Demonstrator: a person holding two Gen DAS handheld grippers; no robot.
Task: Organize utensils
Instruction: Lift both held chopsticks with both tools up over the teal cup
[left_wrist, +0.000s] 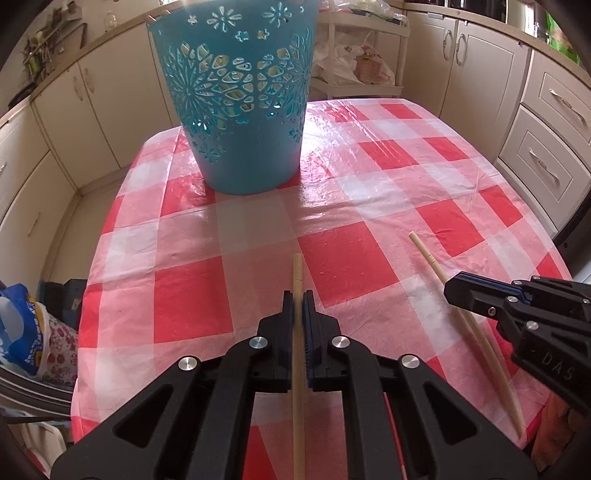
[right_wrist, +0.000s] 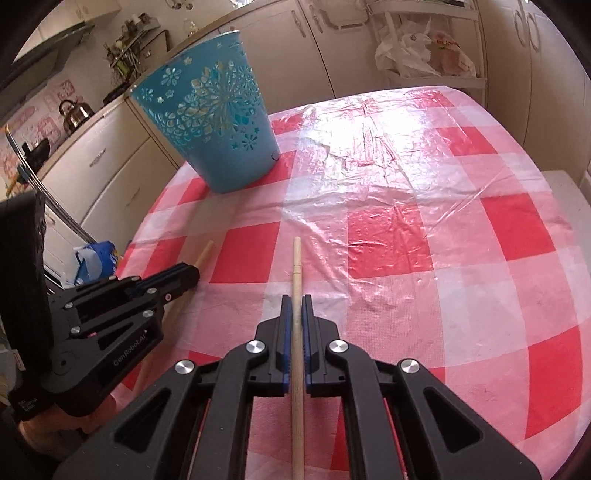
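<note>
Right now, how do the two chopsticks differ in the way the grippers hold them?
The left gripper holds its chopstick with a short tip ahead of the fingers; the right gripper leaves a longer tip on its chopstick. Both are pale wood, clamped lengthwise, aimed toward the blue basket.

Left gripper and right gripper side by side, angled downward, jaws apparently clamped nearly shut.

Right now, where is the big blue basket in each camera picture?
Left wrist view: the blue basket stands at top centre, on the far part of the checked tablecloth.
Right wrist view: the blue basket stands at upper left, leaning in the picture.
Shared landmark: the white plastic bag behind the table.
</note>
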